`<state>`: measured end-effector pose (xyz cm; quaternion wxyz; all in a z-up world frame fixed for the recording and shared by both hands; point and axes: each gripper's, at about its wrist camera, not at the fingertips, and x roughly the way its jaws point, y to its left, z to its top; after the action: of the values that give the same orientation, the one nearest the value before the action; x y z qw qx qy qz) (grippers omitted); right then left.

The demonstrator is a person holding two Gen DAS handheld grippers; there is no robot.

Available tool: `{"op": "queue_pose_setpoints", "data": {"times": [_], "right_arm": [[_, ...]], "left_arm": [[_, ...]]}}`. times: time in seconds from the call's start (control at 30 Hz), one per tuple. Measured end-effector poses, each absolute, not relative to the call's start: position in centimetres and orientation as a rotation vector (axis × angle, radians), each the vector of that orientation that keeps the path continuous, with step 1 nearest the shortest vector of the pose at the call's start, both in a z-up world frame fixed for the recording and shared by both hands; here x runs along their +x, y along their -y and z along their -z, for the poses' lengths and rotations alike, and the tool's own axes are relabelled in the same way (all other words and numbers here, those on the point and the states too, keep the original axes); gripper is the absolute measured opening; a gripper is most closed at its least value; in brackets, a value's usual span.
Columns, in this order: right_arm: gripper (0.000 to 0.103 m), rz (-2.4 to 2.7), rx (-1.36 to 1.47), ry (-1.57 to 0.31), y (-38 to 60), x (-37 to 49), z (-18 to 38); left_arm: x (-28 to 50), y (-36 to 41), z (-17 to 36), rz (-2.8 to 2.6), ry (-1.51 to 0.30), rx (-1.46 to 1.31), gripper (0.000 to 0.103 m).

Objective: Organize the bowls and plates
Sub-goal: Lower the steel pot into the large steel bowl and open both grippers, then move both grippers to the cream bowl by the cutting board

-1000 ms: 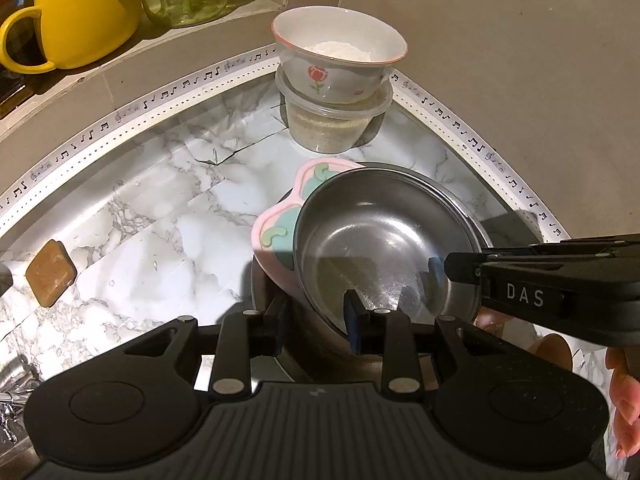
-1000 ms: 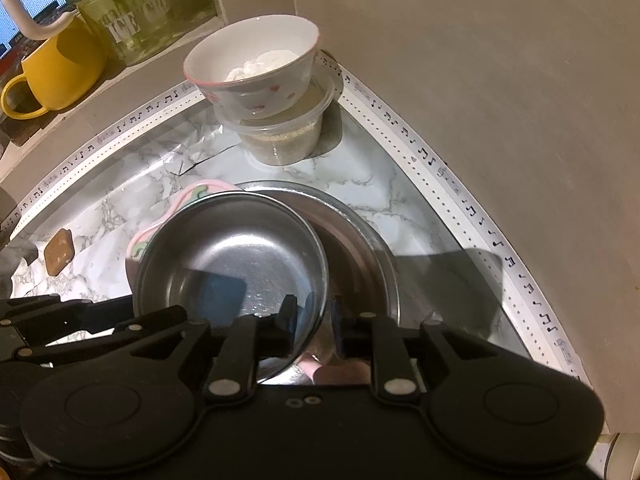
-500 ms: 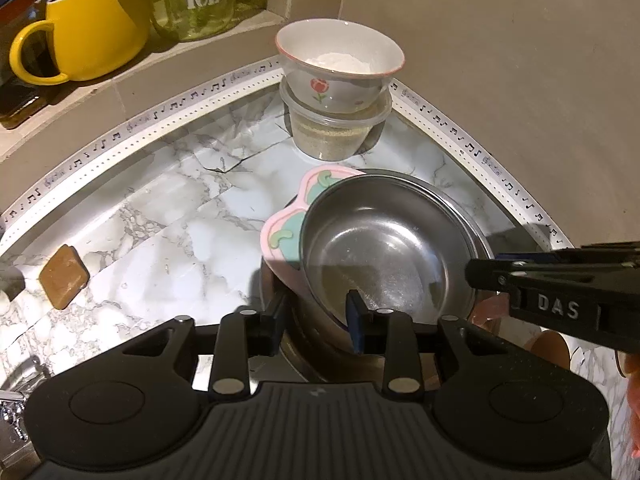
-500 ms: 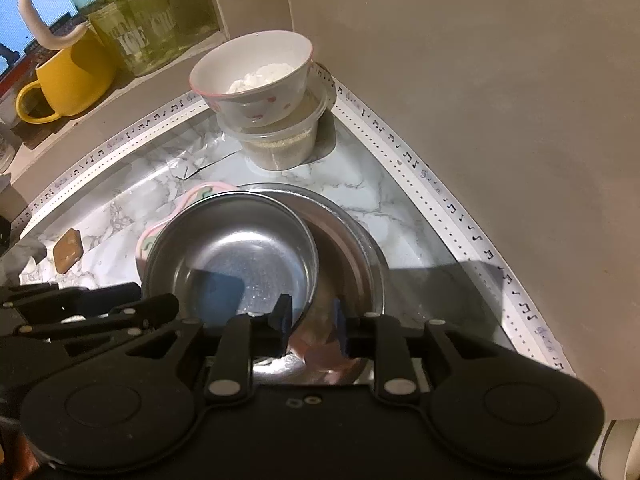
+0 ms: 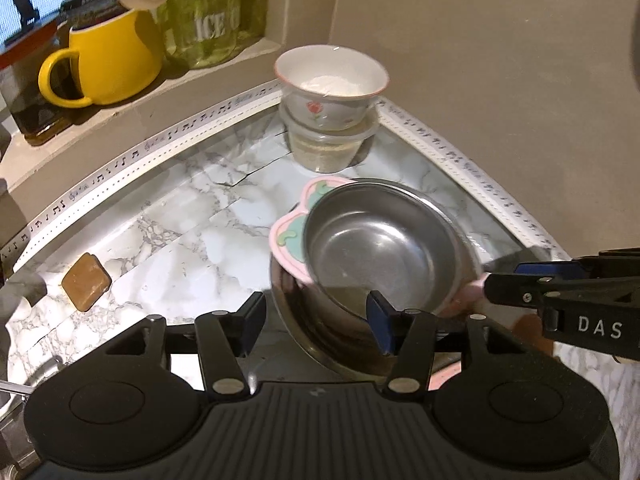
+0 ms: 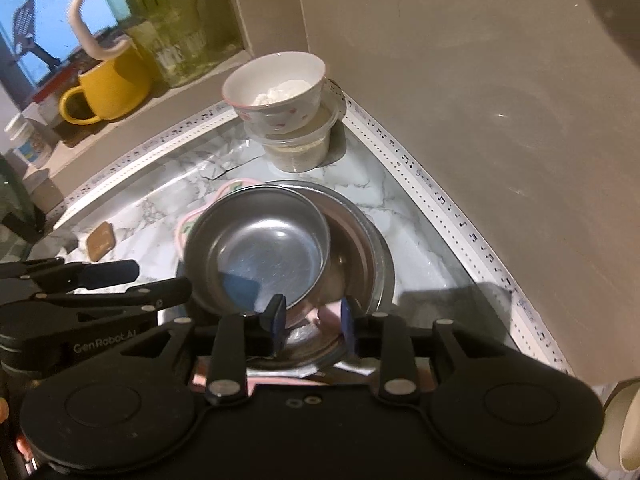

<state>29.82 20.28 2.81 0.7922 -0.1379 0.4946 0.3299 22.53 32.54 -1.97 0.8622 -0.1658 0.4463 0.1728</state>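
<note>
A small steel bowl (image 5: 384, 248) (image 6: 260, 252) sits tilted on a pink plate (image 5: 286, 240) (image 6: 182, 228), and both rest inside a larger steel bowl (image 5: 304, 328) (image 6: 364, 264) on the marble counter. My left gripper (image 5: 316, 320) (image 6: 152, 280) straddles the small bowl's near rim. Its jaws are opening and its pads stand off the metal. My right gripper (image 6: 311, 316) (image 5: 516, 280) hovers at the stack's right edge. Its jaws are opening too, with the large bowl's rim and a bit of pink plate between them, untouched.
A rose-patterned ceramic bowl (image 5: 332, 92) (image 6: 276, 92) sits on a plastic tub (image 5: 326, 148) in the back corner. On the ledge stand a yellow mug (image 5: 108, 60) and a green jar (image 5: 208, 20). A brown block (image 5: 86, 286) lies left. Walls close in behind and to the right.
Both grippers have drawn back and upward from the stack and their jaws have widened. The small steel bowl's rim, gripped earlier, is let go and the bowl stays in the stack.
</note>
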Motion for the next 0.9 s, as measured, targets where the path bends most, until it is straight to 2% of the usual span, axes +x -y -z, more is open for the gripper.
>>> {"op": "queue_pose_setpoints", "data": {"times": [0.17,0.3,0.53,0.7,0.83,0.9], "right_arm": [[0.035,-0.727,-0.272,-1.063,-18.7,28.4,-3.8],[0.041,-0.735,-0.250,-1.058,-16.7,27.0,-4.4],[0.050,-0.717,-0.213,-1.049,-12.1,25.0,-5.6],[0.060,-0.695,-0.180,-1.026,-8.2,23.9,-6.6],[0.065,-0.667,-0.156,-1.016,-4.7,23.3,-7.1],[0.072,-0.651,-0.149,-1.018,-2.8,23.1,-7.2]], "left_arm": [[21.5,-31.1,0.7,-0.324,-0.932,-0.323,0.055],[20.5,-29.6,-0.3,-0.285,-0.927,-0.291,0.062],[19.5,-26.0,-1.8,-0.214,-0.915,-0.246,0.063],[19.1,-22.8,-2.5,-0.157,-0.914,-0.216,0.070],[19.2,-19.6,-2.9,-0.098,-0.917,-0.190,0.072],[19.4,-17.8,-3.1,-0.068,-0.918,-0.180,0.076]]}}
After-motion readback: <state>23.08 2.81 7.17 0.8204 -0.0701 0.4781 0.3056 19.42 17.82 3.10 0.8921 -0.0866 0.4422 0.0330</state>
